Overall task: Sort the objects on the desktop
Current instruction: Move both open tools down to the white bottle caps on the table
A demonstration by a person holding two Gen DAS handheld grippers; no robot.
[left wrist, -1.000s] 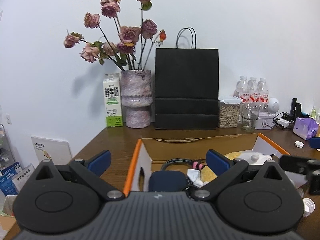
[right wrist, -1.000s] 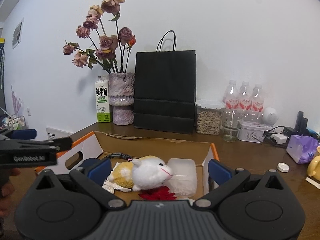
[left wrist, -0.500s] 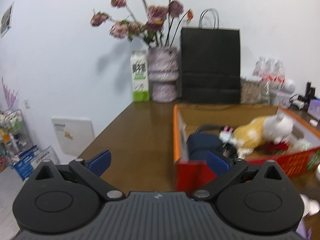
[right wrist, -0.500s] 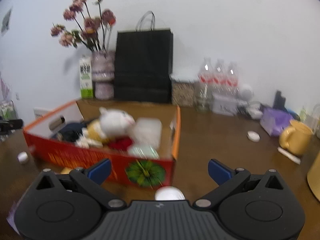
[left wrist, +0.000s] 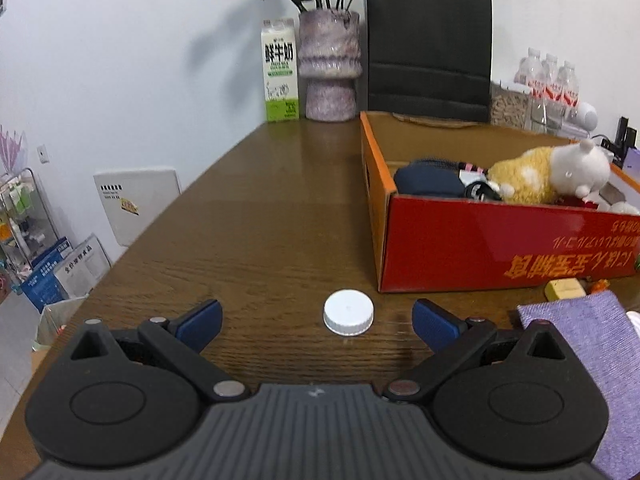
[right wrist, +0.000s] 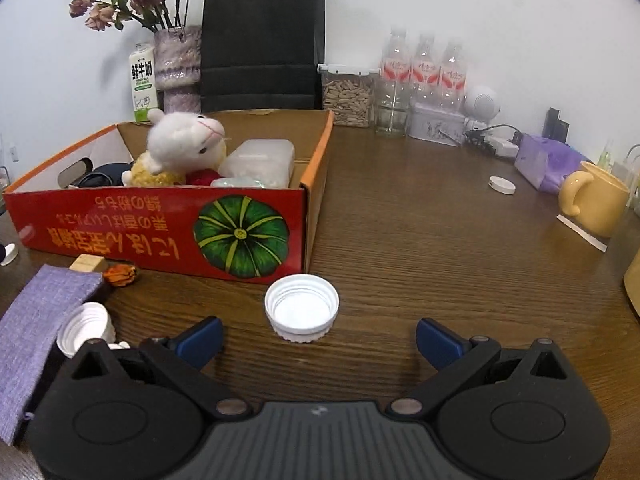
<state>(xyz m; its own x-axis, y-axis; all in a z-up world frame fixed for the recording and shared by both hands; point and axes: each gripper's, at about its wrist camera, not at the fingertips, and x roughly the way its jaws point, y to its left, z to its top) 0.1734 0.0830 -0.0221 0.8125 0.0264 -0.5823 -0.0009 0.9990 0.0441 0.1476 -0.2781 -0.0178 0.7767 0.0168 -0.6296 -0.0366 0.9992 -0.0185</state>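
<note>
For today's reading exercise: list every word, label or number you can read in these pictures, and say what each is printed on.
"鲜牛奶": milk carton, large characters.
Small print under it: too small.
Orange characters on red box: upside down, unreadable.
Water bottles, red labels: blurred.
White wall panel: too small.

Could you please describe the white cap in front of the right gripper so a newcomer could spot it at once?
Find the red box with the green pumpkin picture. The cap lies on the table just before its right corner. Unlike the closed-top cap near the left corner, it lies open side up.
</note>
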